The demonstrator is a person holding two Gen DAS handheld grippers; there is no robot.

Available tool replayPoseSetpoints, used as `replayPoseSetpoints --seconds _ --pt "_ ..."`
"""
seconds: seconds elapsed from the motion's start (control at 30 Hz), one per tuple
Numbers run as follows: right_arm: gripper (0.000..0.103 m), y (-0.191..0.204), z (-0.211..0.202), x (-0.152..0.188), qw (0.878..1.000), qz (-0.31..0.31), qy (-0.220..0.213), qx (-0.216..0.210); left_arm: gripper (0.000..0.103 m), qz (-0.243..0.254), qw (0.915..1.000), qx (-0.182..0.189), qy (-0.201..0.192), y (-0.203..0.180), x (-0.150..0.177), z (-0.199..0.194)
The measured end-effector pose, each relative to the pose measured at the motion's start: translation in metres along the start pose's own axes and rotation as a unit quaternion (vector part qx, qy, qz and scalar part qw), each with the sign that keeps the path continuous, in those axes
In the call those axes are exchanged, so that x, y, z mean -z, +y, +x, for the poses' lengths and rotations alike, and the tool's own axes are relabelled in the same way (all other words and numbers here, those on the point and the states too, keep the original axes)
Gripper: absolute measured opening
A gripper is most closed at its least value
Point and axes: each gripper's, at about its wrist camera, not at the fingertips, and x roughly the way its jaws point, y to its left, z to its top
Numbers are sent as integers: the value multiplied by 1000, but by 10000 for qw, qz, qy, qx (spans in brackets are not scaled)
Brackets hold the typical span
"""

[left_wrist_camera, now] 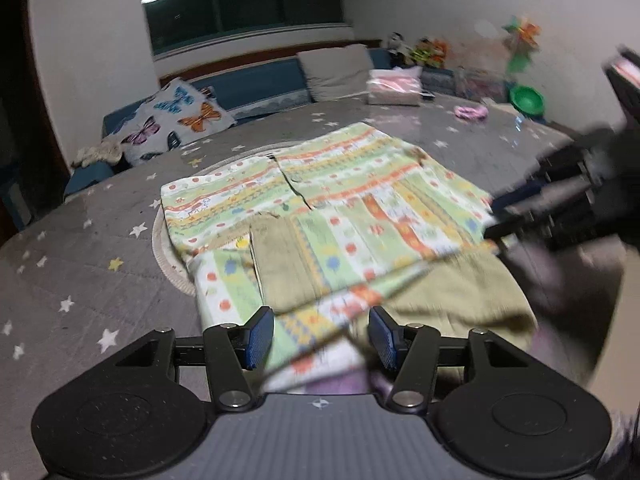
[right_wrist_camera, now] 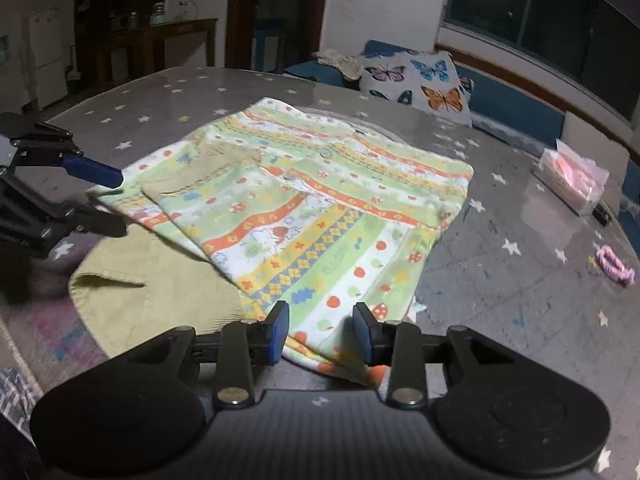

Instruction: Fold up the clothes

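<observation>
The right wrist view alone shows a dark cabinet and doorway beyond the surface, while the left view alone shows toys and a green bowl. The right gripper is blurred in the left view. The folded, colourfully striped garment lies ahead of both jaws, its near edge between the parted, released pads of the left gripper and right gripper, over a partly covered olive cloth.

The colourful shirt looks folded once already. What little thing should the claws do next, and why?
Probably close both claws on the shirt's near edge. The left claw and right claw stand open with that edge between their pads, not pinched. The shirt lies flat on the starry mat, so gripping comes before another fold.
</observation>
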Motion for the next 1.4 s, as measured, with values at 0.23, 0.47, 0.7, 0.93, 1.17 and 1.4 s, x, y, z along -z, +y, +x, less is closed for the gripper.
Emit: replayPoseSetpoints --seconds 0.23,0.47,0.7,0.93,1.17,1.4 --pt "48 15 -12 5 9974 -724 -15 32 65 1118 9936 43 -138 -30 19 -14" --pt "58 30 -11 13 9913 -1314 13 -31 52 1594 9850 283 -602 -55 16 -1" --pt "63 35 -9 9 9868 -1593 -135 -243 9 503 9940 609 -763 -20 -23 8" --pt "44 41 10 -11 9887 -1346 -384 -533 9 -174 9953 677 -663 9 -45 19" --pt "16 18 21 -33 9930 -361 -240 -1100 46 151 9978 331 -548 10 -17 0" --pt "13 -3 23 -44 9905 405 -251 -1289 59 610 9974 -58 -368 4 8 0"
